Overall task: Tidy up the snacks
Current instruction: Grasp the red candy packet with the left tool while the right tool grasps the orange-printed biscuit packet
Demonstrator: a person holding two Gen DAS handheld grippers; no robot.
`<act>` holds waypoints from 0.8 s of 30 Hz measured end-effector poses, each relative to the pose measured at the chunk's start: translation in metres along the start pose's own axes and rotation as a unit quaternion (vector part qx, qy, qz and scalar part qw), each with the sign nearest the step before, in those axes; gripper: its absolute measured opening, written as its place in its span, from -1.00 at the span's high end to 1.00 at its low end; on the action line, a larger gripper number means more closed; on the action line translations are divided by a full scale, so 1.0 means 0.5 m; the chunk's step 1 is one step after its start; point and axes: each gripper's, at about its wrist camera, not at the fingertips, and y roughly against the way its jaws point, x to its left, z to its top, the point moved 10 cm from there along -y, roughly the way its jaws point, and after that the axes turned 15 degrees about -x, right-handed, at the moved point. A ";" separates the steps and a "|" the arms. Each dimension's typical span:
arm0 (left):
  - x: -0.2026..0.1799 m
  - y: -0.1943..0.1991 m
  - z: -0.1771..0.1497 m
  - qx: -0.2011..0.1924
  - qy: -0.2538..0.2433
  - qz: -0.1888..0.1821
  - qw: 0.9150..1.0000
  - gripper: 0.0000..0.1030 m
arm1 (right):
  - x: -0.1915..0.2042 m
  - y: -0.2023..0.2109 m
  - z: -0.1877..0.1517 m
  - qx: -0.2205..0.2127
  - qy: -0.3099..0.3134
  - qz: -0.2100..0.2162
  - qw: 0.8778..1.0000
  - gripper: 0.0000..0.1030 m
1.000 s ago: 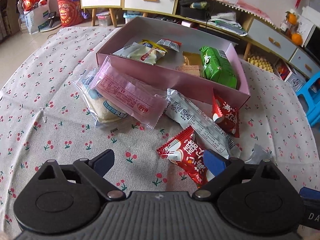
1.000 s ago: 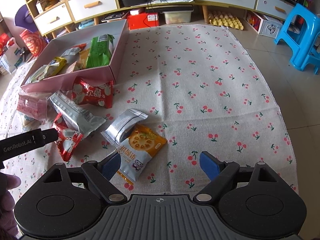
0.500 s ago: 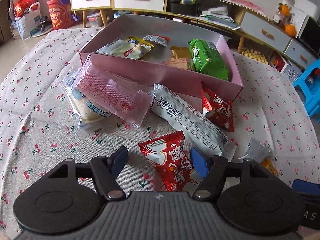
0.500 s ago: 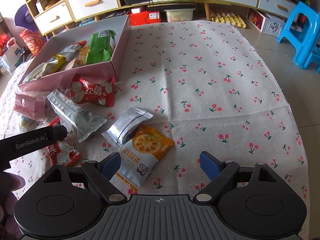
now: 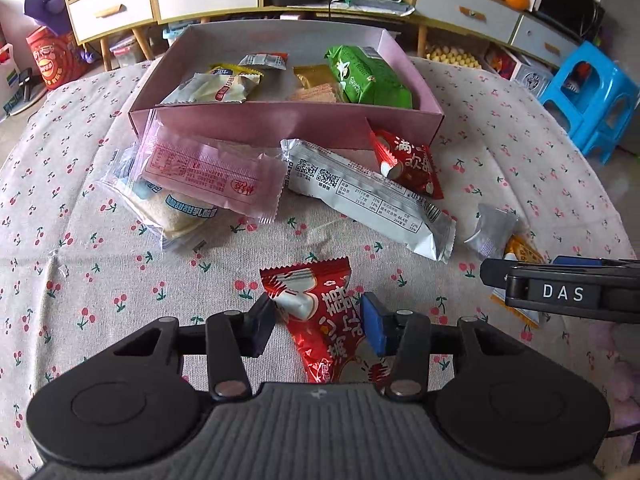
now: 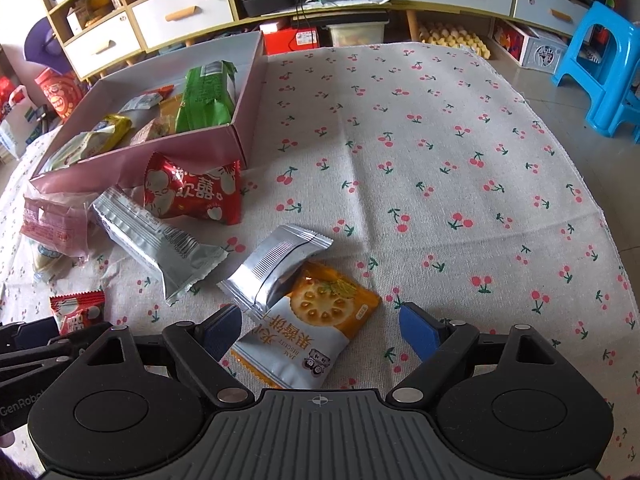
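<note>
Left wrist view: left gripper (image 5: 318, 322) fingers are closing round a red candy pack (image 5: 326, 320) lying on the cherry-print cloth (image 5: 80, 280); looks like they touch its edges, can't say they squeeze yet. Right gripper (image 6: 320, 334) stands wide open over an orange biscuit pack (image 6: 308, 332), nothing gripped. Further back, a silver bar (image 5: 368, 196), then the pink box (image 5: 260, 124) with snacks inside.

A home living room: drawer cabinets (image 6: 180, 16), cluttered shelves (image 6: 80, 4), blue plastic stool (image 6: 600, 64).
</note>
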 end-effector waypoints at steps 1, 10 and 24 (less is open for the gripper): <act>0.003 0.002 -0.001 0.000 -0.003 -0.001 1.000 0.13 | 0.000 -0.001 -0.002 0.000 0.010 -0.004 1.000 -0.71; 0.012 0.014 -0.018 -0.005 -0.015 -0.003 1.000 -0.33 | -0.057 0.017 -0.020 0.028 0.005 -0.025 0.999 -0.71; -0.009 0.014 -0.027 -0.014 -0.071 -0.004 0.997 -0.08 | -0.025 0.006 -0.007 -0.019 0.050 0.021 0.998 -0.55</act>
